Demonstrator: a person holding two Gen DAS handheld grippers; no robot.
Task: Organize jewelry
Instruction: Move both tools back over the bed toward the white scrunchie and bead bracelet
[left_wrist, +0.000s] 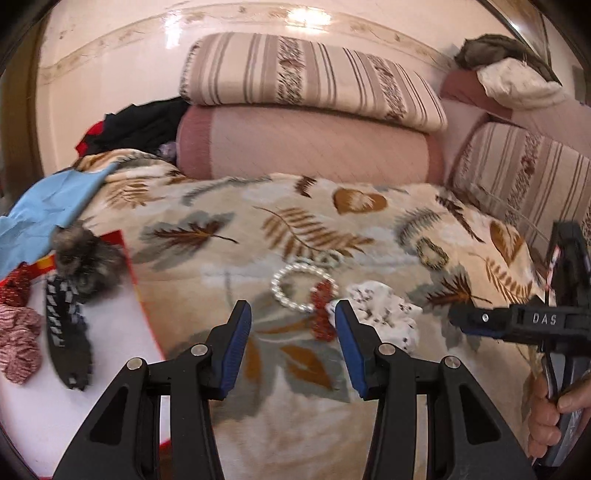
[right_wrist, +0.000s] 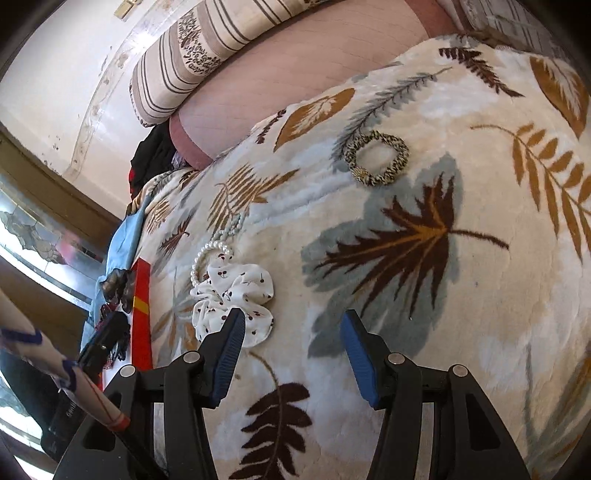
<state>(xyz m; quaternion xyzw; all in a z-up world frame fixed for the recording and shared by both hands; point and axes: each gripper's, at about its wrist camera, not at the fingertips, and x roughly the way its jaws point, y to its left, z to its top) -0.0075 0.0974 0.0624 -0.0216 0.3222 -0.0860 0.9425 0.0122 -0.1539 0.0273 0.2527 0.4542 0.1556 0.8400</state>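
Jewelry and hair ties lie on a leaf-patterned blanket (left_wrist: 229, 280). In the left wrist view a pearl bracelet (left_wrist: 291, 290), a red beaded piece (left_wrist: 323, 314) and a white spotted scrunchie (left_wrist: 384, 314) sit just beyond my left gripper (left_wrist: 291, 312), which is open and empty. My right gripper (left_wrist: 476, 319) reaches in from the right. In the right wrist view my right gripper (right_wrist: 292, 320) is open and empty, its left finger beside the white scrunchie (right_wrist: 232, 295). The pearl bracelet (right_wrist: 201, 260) and a pale bead bracelet (right_wrist: 231, 227) lie behind the scrunchie. A leopard-print scrunchie (right_wrist: 376, 158) lies farther off.
A white box with a red rim (left_wrist: 129, 266) at the left holds a fur pom tie (left_wrist: 85, 258), a checked black-and-white band (left_wrist: 64, 328) and red scrunchies (left_wrist: 18, 325). Blue cloth (left_wrist: 44, 206) lies behind it. Striped cushions (left_wrist: 306, 77) and a pink bolster (left_wrist: 306, 144) line the wall.
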